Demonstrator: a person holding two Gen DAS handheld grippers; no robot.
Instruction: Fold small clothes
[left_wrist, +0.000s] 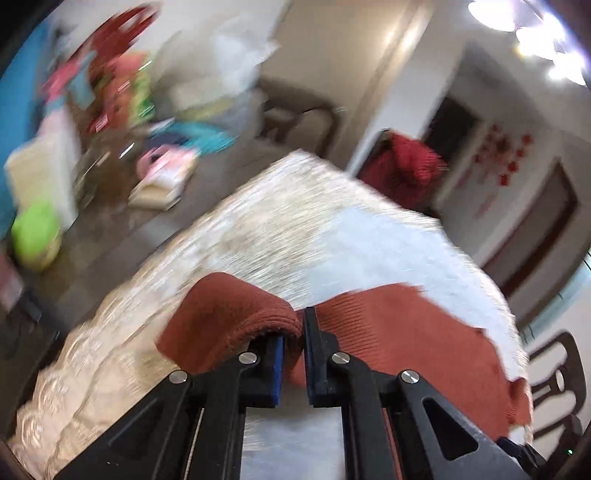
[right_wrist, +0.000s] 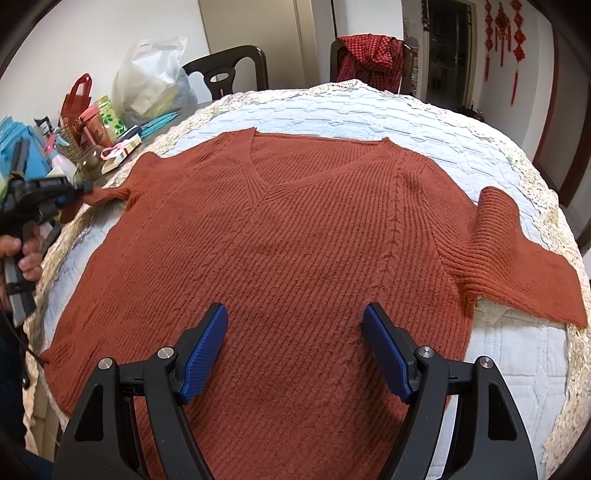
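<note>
Left wrist view: left gripper (left_wrist: 293, 332) pinches the sweater's (left_wrist: 406, 332) sleeve cuff (left_wrist: 229, 314).

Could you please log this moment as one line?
left hand-held gripper: shut on sleeve | right hand-held gripper: open over sweater | fold: not yet done

**Rust sweater flat on quilt, R gripper open above hem**

Rust knit V-neck sweater (right_wrist: 295, 229) lies spread, front up, on white quilted cover (right_wrist: 369, 110) w/ lace edge. R sleeve (right_wrist: 517, 254) folded back on itself, cuff end near table edge. Right gripper (right_wrist: 295, 350) hangs over lower body of sweater, blue pads (right_wrist: 205, 350) wide apart, nothing between. At left edge, left gripper (right_wrist: 79, 192) clamped on L sleeve cuff (right_wrist: 110, 194); a hand (right_wrist: 22, 254) holds its grip. Clutter of bags & bottles (right_wrist: 96, 122) far left; red checked cloth (right_wrist: 369, 59) over a chair at back.
</note>
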